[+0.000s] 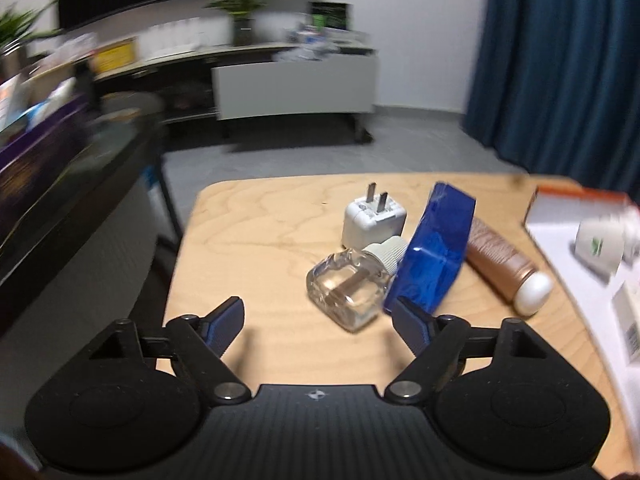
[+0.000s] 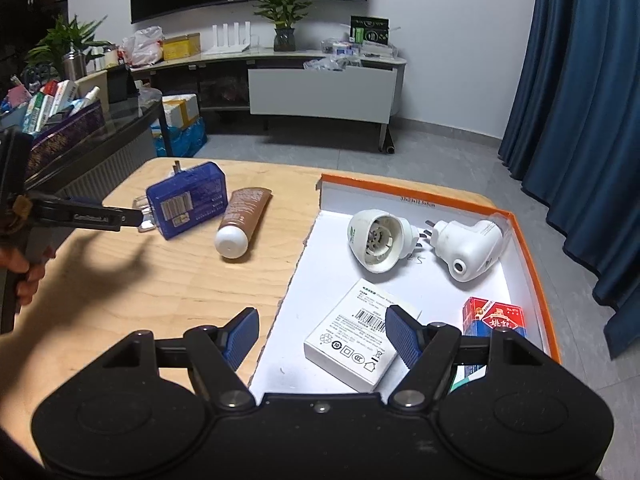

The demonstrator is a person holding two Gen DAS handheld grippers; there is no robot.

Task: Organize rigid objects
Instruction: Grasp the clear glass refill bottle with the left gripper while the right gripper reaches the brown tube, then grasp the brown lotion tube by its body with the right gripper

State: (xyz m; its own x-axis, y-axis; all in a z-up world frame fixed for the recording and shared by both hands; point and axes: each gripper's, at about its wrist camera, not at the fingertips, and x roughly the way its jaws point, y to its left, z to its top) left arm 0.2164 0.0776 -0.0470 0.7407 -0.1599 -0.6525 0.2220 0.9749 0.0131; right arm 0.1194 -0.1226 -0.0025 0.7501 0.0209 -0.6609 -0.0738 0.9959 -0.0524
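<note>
**Blue case, bottle and charger grouped on the wooden worktop, box partly filled**

Pale wood grain is shown across the worktop, on which a cluster of items is gathered right of centre in the left wrist view. A clear glass bottle with a white ribbed cap is seen lying on its side, touching the translucent blue case that leans just beside it. A white plug charger is placed behind the bottle, prongs upward. A brown tube with a white cap is laid to the right of the blue case.

The left gripper is held low over the worktop, its jaws spread wide with nothing between them, the bottle lying just ahead.

In the right wrist view, the orange-rimmed box occupies the right half of the frame. Two white plug-in devices, a white flat carton and a red packet are contained in it. The right gripper is held over the box's near edge, jaws wide apart and empty.
</note>
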